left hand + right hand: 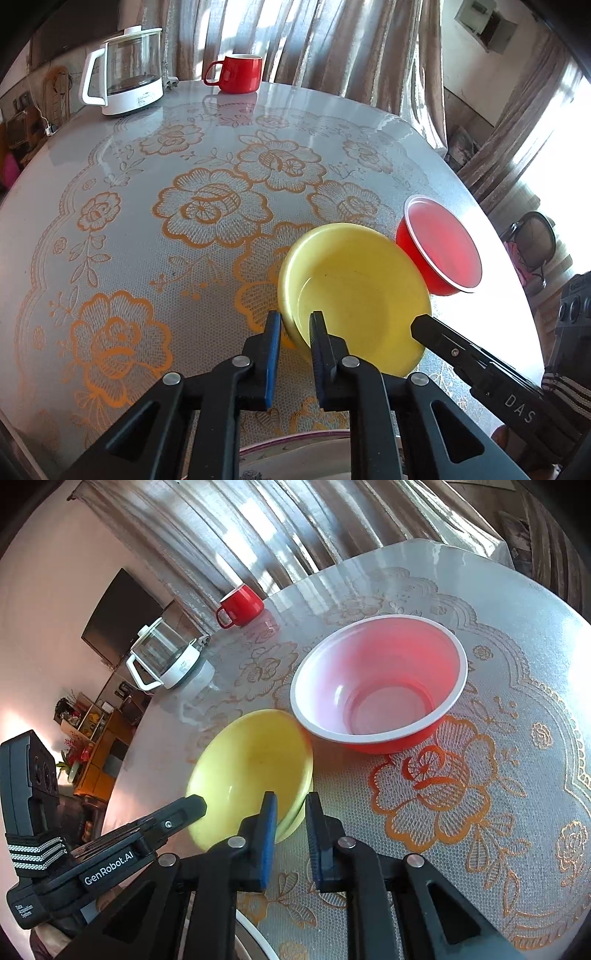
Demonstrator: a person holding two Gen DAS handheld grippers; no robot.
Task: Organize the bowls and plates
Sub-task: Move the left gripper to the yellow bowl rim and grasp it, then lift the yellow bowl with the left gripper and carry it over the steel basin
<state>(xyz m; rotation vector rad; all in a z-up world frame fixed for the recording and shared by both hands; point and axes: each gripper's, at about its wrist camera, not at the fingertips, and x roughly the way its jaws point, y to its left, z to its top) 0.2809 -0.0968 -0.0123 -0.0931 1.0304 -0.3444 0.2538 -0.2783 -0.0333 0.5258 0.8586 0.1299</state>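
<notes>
Both hand-held grippers are clenched on the rim of one yellow bowl, from opposite sides. Left gripper: black linkage arms with steel pivot pins and flat blue pads; one pad lies outside the bowl wall and the other inside, nipping the near-left edge. Right gripper: same construction, its pads pinching the near-right edge of the bowl, one finger over the inner surface and one outside. In the left wrist view the tip of the right gripper enters from the lower right and meets the bowl's rim.

Yellow bowl: shallow, round, smooth matte plastic with a broad sloping wall; it appears tilted, with its near side raised between the pads. Whether its far edge rests on the table cannot be told.

Red bowl: deeper, glossy, red outside with a pale translucent pink interior and a thin white lip; it stands upright just beyond the yellow bowl, their rims close or touching.

Table: round, covered by a clear, finely netted plastic cloth printed with orange lace-like roses.

At the far edge stand a red mug of glazed ceramic with a loop handle, and a kettle of clear glass with a white base, handle and lid. Pleated curtains hang behind.
</notes>
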